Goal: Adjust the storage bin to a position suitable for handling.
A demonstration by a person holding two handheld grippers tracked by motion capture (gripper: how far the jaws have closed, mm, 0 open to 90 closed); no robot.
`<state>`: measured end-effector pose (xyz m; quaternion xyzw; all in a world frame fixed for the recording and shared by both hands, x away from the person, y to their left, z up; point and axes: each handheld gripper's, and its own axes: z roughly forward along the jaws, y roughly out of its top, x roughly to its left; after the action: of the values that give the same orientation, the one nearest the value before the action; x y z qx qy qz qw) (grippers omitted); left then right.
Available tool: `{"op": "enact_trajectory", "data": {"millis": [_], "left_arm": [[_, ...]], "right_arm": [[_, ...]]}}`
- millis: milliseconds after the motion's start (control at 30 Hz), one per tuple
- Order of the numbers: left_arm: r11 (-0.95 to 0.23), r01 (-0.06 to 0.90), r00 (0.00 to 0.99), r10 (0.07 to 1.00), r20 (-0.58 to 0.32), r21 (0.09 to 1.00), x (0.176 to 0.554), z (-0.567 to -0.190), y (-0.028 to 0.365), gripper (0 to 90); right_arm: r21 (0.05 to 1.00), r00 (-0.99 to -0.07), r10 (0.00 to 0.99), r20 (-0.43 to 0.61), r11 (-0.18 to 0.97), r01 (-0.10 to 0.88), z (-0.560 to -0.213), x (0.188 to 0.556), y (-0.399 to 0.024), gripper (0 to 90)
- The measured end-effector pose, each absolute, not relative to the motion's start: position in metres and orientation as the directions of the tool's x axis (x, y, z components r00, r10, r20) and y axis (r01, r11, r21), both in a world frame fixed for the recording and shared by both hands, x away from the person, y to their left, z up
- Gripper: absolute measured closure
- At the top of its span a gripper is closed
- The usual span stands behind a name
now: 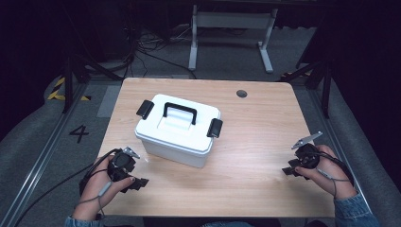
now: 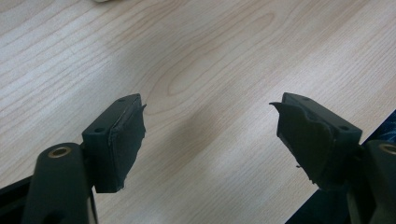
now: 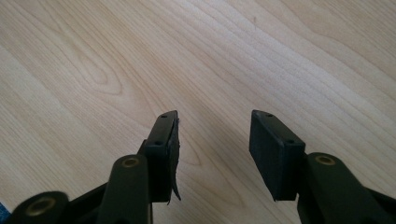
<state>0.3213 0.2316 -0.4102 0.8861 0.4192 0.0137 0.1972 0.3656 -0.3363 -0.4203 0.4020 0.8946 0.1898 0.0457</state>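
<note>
Dark floor and cables ring the wooden tabletop (image 1: 265, 137), where the white box (image 1: 177, 130) sits at about ten o'clock of centre, latches shut. I rest my left gripper (image 1: 134, 182) at seven and right gripper (image 1: 289, 168) at four, jaws apart and empty, probably staged for the latches; its contents are hidden.

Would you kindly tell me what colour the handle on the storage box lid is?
Black; the handle shows best in the high view.

High view overhead; both gripper views close above shared table (image 1: 255, 142).
</note>
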Motion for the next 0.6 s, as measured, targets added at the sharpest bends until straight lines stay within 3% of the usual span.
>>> {"op": "enact_trajectory", "data": {"millis": [600], "left_arm": [[-0.573,0.734,0.651,0.746,-0.140,0.364,0.321,-0.410,0.232,24.2]], "right_arm": [[0.448,-0.697,0.710,0.102,0.593,0.669,-0.410,0.368,-0.325,53.2]]}}
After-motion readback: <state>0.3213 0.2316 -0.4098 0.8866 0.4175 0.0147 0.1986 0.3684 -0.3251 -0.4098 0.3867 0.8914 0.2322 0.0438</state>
